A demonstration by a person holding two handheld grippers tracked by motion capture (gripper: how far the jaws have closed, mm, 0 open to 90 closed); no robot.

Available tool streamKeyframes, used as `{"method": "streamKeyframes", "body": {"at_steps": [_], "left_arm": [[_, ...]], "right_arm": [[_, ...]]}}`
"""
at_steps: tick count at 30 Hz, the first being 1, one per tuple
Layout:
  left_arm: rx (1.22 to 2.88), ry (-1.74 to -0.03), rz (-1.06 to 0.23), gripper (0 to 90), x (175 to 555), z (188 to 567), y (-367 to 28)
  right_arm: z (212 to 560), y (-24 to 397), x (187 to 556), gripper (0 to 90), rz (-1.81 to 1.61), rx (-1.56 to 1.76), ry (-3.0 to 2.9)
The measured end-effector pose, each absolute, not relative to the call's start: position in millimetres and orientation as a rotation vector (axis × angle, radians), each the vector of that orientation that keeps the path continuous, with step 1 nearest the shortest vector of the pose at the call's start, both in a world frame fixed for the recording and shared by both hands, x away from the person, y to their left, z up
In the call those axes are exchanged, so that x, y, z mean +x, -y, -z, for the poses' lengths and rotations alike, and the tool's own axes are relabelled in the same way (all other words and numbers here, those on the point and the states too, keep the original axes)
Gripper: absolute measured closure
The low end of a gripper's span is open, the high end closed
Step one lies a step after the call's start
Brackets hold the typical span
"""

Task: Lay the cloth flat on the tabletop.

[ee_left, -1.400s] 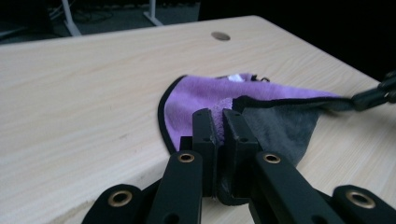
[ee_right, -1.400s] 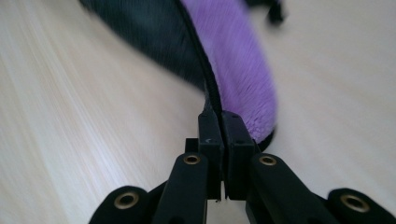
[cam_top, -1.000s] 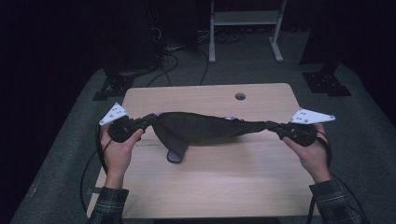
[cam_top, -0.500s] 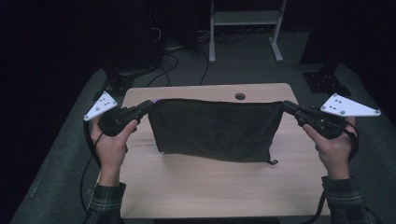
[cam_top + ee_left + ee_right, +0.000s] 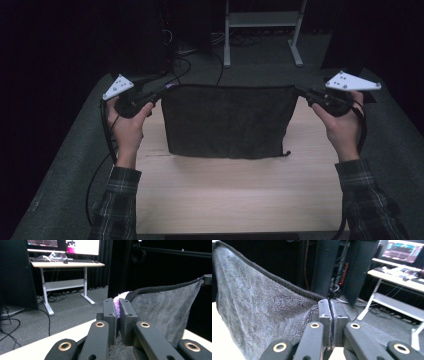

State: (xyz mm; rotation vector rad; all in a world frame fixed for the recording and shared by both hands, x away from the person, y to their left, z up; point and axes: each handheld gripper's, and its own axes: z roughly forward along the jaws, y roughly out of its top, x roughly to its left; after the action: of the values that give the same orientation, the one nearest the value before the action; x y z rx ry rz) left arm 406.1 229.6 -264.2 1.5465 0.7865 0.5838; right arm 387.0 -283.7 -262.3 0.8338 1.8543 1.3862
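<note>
Dark cloth (image 5: 227, 121) held up flat over the wooden table (image 5: 235, 195), stretched wide between two hands. Left gripper (image 5: 156, 94) pinching the top left corner, right gripper (image 5: 303, 93) pinching the top right. Bottom edge hanging near the tabletop.

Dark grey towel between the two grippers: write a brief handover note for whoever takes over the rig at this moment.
Left gripper: shut on the upper left corner of the dark grey terry-cloth towel; a purple patch shows at the jaws in the left gripper view.
Right gripper: shut on the upper right corner.
Towel: hangs spread flat between the grippers above the light wooden table; whether its lower edge touches the top cannot be told.
Done: towel gripped by both corners and stretched open.
Left: probably lay it flat or fold it; keep both grips until then.
</note>
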Motion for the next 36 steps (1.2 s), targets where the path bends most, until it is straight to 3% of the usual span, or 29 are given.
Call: {"method": "streamKeyframes", "body": {"at_steps": [6, 13, 36], "left_arm": [[1.550, -0.774, -0.624, 84.9, 414.6, 255.0, -227.8], [1.618, -0.858, -0.544, 84.9, 430.3, 299.2, -229.8], [1.707, -0.856, -0.393, 84.9, 398.4, 347.4, -226.0]], "right_arm": [[243.0, 280.6, 403.2, 87.3, -1.373, 0.821, -1.812], [288.5, 280.2, 413.2, 87.3, -1.351, 0.895, -1.899], [347.2, 294.2, 385.0, 87.2, -1.414, 0.951, -2.014]]}}
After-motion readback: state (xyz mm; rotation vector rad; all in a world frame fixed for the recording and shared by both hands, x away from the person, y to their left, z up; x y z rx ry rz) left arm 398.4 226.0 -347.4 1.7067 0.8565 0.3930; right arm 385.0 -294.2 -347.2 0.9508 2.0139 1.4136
